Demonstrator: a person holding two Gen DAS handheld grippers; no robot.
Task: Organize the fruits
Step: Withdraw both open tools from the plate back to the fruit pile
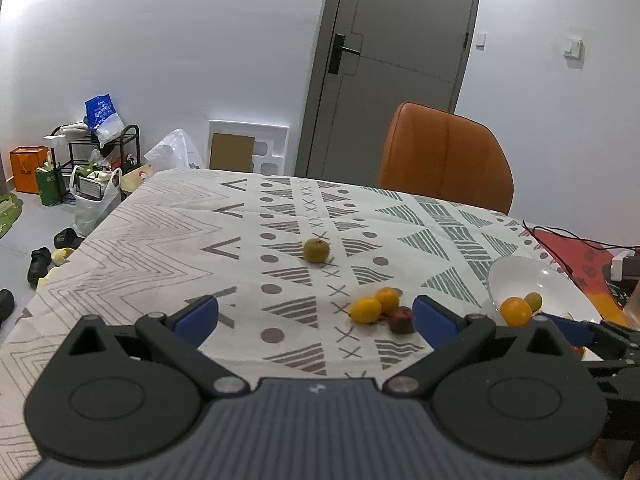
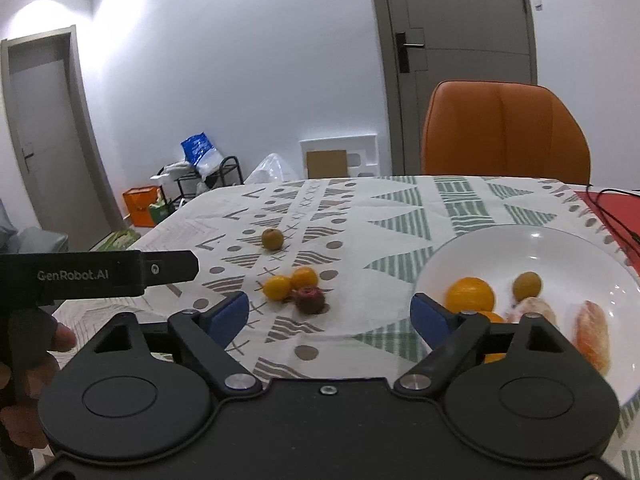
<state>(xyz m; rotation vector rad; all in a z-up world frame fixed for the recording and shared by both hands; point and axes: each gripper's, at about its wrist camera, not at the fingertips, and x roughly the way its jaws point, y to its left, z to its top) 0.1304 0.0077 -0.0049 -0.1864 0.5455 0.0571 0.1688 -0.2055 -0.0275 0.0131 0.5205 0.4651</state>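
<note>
Two small oranges (image 1: 374, 305) (image 2: 290, 283) and a dark red fruit (image 1: 401, 319) (image 2: 309, 299) lie together on the patterned tablecloth. A brownish-green fruit (image 1: 316, 250) (image 2: 273, 238) sits alone farther back. The white bowl (image 1: 520, 276) (image 2: 560, 248) on the right holds an orange (image 2: 470, 294), a green fruit (image 2: 527, 286) and peeled citrus pieces (image 2: 592, 336). My left gripper (image 1: 316, 314) is open above the cloth, the fruit cluster just inside its right finger. My right gripper (image 2: 330, 314) is open and empty, between the cluster and the bowl.
An orange chair (image 1: 446, 156) (image 2: 506, 132) stands at the table's far side. A red mat with black cables (image 1: 580, 252) lies at the right edge. Bags, a rack and shoes (image 1: 80, 176) clutter the floor on the left. A gloved hand (image 2: 32, 344) holds the left gripper's handle.
</note>
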